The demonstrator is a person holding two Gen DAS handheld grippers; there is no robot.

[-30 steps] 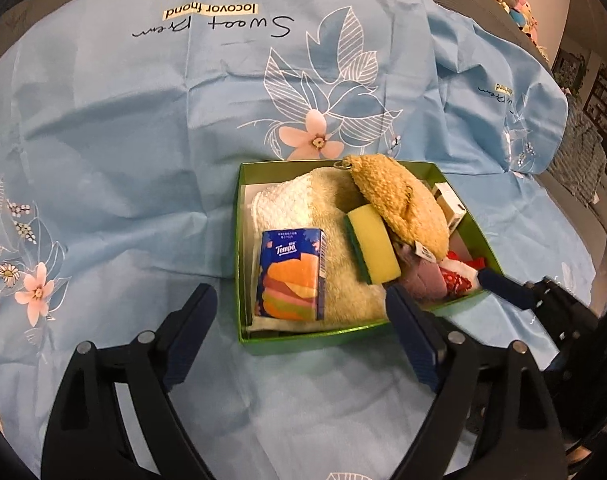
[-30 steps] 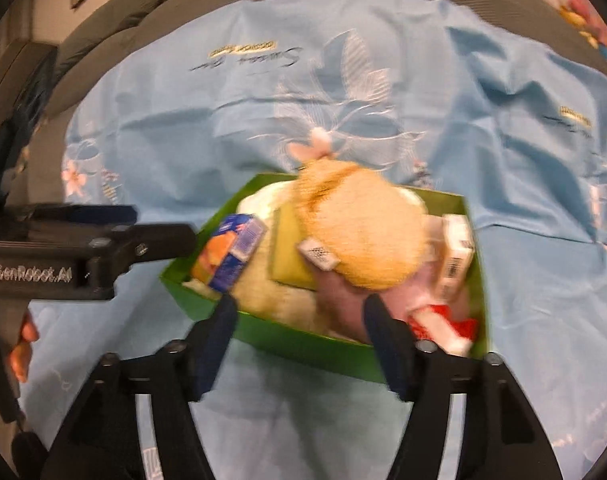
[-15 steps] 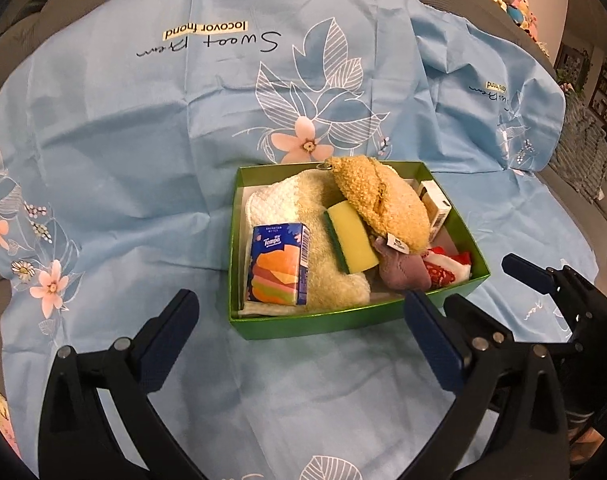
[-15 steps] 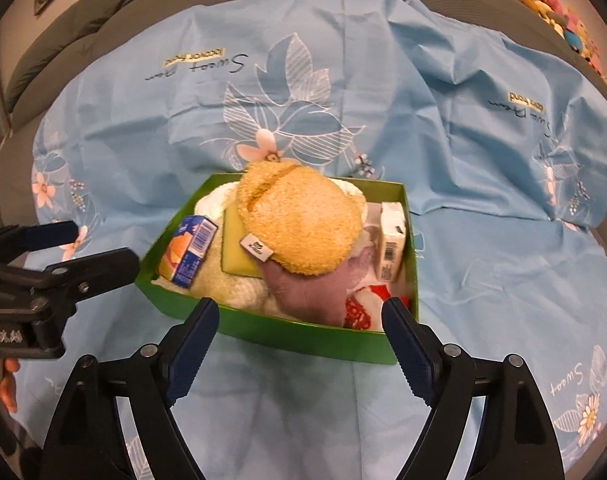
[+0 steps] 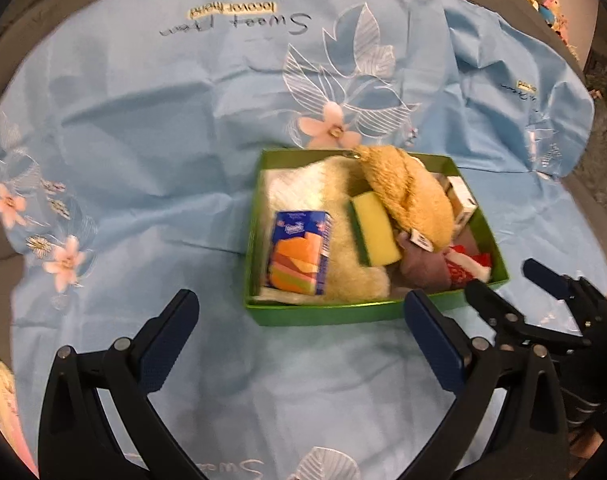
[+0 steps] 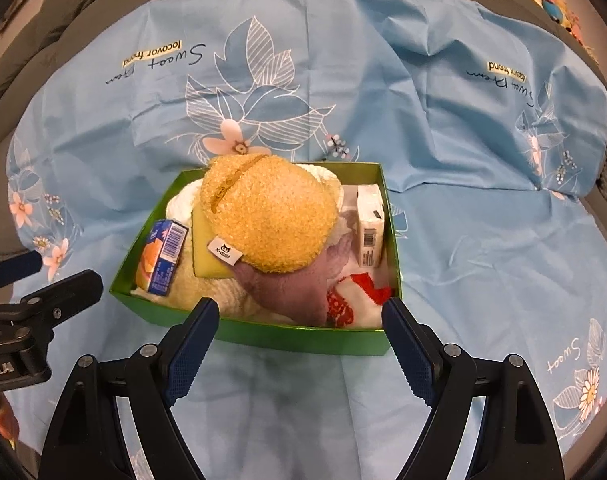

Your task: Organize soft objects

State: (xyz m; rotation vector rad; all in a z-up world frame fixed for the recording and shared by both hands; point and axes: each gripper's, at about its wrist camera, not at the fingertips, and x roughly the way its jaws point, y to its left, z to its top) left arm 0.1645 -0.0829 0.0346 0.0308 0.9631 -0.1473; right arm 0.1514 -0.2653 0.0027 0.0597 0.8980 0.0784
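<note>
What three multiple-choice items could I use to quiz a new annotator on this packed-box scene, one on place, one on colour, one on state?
1. Where does the blue tissue pack sit?
A. On the cloth outside the box
B. Inside the green box, at its left side as the right wrist view shows it
C. Between the right claw's fingers

2. What colour is the sponge tucked under the fuzzy orange plush?
A. Yellow with a green edge
B. Red
C. Black

3. What state is the right claw in?
A. Shut on the plush
B. Shut on the box wall
C. Open, holding nothing

Answers: 1 B, the pack leans against the towel inside the box wall; 2 A, yellow face with a green strip; 3 C, its fingers stand apart before the box, touching nothing.
</note>
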